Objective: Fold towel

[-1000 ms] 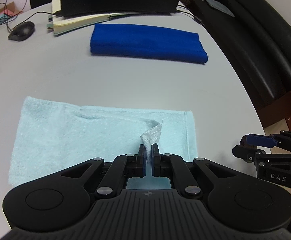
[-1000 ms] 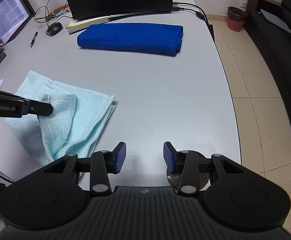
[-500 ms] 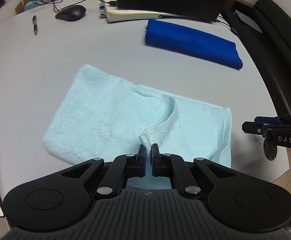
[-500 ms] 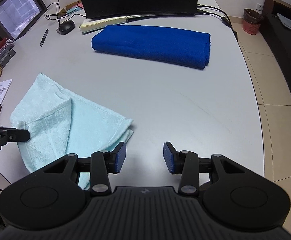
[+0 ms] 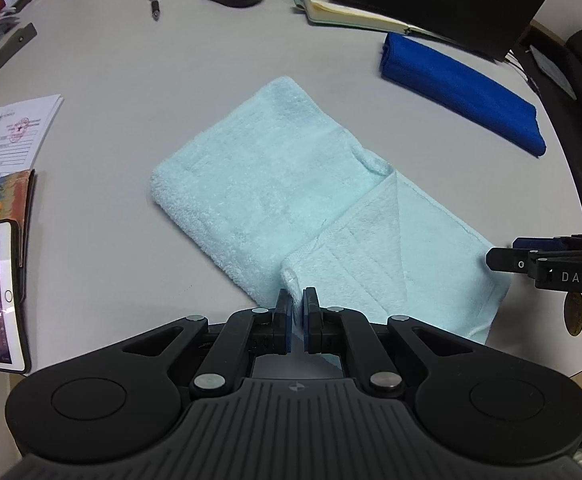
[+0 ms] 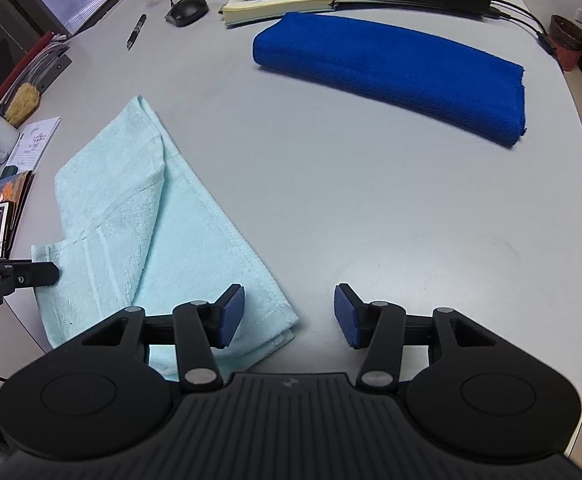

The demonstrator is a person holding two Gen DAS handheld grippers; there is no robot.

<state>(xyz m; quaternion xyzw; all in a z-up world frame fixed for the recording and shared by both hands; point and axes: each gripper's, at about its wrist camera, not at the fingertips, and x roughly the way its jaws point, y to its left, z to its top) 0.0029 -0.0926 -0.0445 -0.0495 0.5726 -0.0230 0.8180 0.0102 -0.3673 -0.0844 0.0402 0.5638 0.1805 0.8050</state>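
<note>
Left wrist view: two towels, the light blue towel (image 5: 275, 184) pinched by the left hand-held gripper (image 5: 298, 314); right hand-held gripper (image 6: 289, 316) just widened, empty.

The towel (image 6: 139, 216) lies near the table (image 6: 331, 184) edge — a second folded towel (image 6: 391, 72) behind it.

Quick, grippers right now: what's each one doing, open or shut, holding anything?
Left gripper: shut on a corner of the light blue towel.
Right gripper: open, jaws just widened, nothing between them.
</note>
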